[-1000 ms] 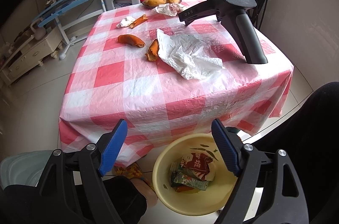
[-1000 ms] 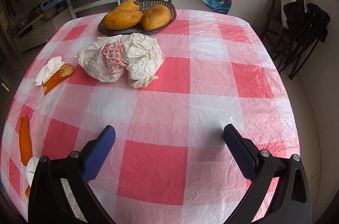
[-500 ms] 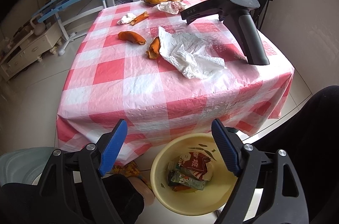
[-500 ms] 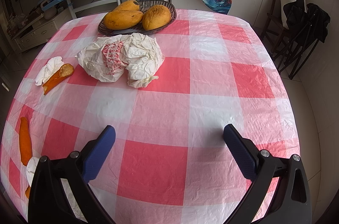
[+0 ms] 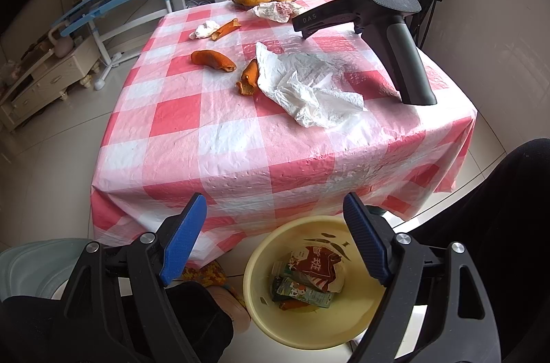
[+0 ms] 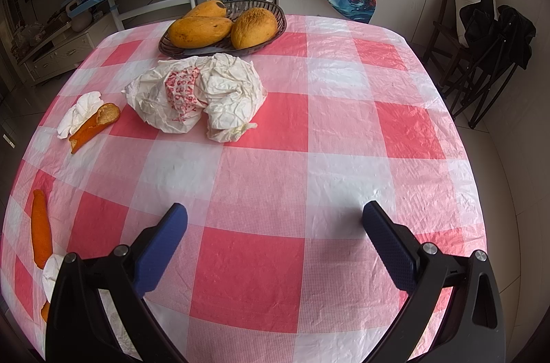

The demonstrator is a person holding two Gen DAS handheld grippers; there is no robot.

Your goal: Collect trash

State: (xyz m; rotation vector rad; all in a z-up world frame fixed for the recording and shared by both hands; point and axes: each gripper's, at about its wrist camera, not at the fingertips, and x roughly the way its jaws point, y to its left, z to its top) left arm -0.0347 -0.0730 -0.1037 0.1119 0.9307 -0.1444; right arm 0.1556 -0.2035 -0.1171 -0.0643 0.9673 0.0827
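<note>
Nothing on the tabletop (image 5: 192, 129) has shifted since a second ago; only the left view has drawn back a touch, showing a little more floor around the table.

Some trash is already collected: printed wrappers (image 5: 309, 273) and a scrap of orange peel lie in the yellow basin (image 5: 261, 311) on the floor, just in front of the checked cloth's hanging edge. Plenty is left on top. A large crumpled white sheet (image 5: 309, 88) sits near the middle, touching a curled peel (image 5: 248, 77) at its left edge. Another peel (image 5: 213, 60) lies close by, and farther back a small tissue (image 5: 204, 29) rests against a thin peel strip (image 5: 225, 29). A crumpled wrapper with red print (image 6: 196, 95) lies just in front of the dish of mangoes (image 6: 223, 26). I would judge the job well under halfway.

The left tool (image 5: 275, 239) hangs over the basin, tilted down, fingers spread wide with nothing between them. The right tool (image 6: 275, 242) sits over bare cloth, angled down toward the printed wrapper, also released and empty.
</note>
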